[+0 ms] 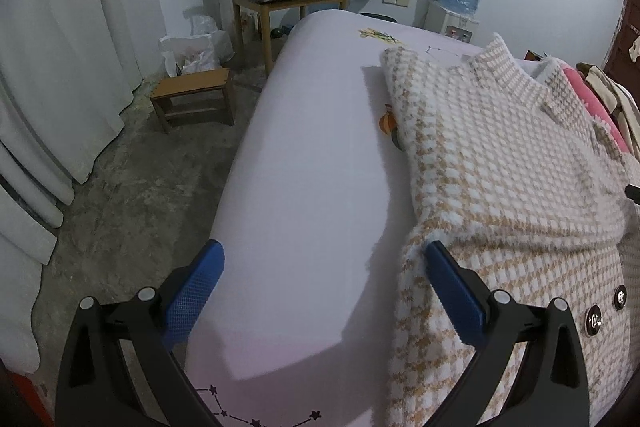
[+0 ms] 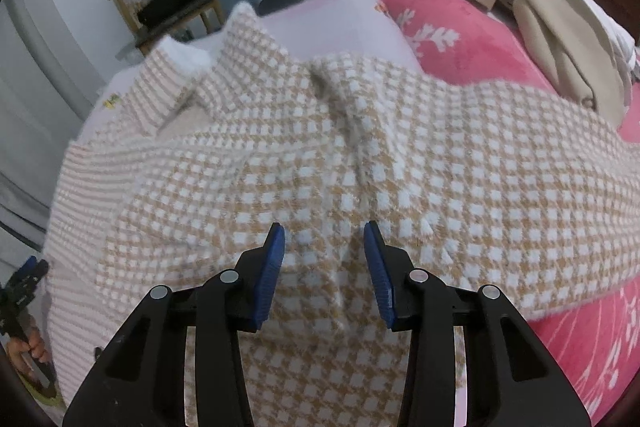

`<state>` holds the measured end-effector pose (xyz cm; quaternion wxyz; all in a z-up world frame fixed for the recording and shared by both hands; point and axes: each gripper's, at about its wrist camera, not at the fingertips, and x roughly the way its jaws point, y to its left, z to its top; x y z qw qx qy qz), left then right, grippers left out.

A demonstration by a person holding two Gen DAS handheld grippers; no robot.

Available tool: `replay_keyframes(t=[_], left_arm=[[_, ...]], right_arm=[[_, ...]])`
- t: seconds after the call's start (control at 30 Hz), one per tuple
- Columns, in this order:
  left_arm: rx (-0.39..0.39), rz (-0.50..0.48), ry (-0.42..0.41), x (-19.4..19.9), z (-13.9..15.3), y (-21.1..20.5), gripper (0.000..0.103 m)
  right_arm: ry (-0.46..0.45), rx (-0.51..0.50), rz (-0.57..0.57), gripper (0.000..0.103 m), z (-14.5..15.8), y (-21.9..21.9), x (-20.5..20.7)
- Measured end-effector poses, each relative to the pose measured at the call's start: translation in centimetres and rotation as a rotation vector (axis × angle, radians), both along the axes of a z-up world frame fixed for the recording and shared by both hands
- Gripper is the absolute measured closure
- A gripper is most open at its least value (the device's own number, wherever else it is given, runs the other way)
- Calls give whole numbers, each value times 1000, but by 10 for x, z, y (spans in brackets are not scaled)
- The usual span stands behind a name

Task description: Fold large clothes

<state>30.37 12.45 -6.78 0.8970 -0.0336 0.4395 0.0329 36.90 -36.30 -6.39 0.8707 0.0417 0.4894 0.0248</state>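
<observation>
Both grippers' blue fingers (image 2: 276,267) stand apart over the houndstooth coat (image 2: 360,155); no writing is legible.

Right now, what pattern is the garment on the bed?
Tan-and-white houndstooth check on the garment, clearest in the right wrist view.

Checked tan-white coat (image 2: 320,147), spread on bed

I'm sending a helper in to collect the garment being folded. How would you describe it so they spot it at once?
Look at the bed with the pale lilac sheet. Spread across it lies a fuzzy tan-and-white checked jacket with a ribbed collar and round metal buttons. Its neighbours, the pink blanket and beige clothes, are not checked.
</observation>
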Motion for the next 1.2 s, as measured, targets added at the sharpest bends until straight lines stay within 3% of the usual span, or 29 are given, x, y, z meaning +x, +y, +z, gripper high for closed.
replay_keyframes(t=[0.07,0.13,0.2,0.33,0.5,0.8,0.9,1.03,1.1,1.2], left_arm=[[5,-1,1,-1,-1,0,4],[15,-3,2,-1,-1,-2,4],[29,-9,3,-3,-2,-5,4],[47,-25,8,-3,-5,-10,4],[45,-33,16,-4,-7,-16,4],[43,-46,25,-8,-9,-21,4],[38,-65,18,-14,-4,-20,4],[-6,-114,-61,-31,27,-16,4],[-38,-142,-114,-34,44,-17,4],[-117,-211,-187,-25,70,-28,4]], right_arm=[[13,-1,-4,65,-4,0,7],[17,0,-5,72,-5,-1,12],[28,20,13,94,-6,1,16],[25,-64,45,98,-6,14,18],[-19,-92,37,101,6,19,27],[-24,-156,25,101,-5,21,42],[-22,-137,13,94,-4,15,39],[-95,-130,23,85,18,14,21],[-143,-131,69,73,32,23,9],[-155,-124,156,68,38,48,-2]])
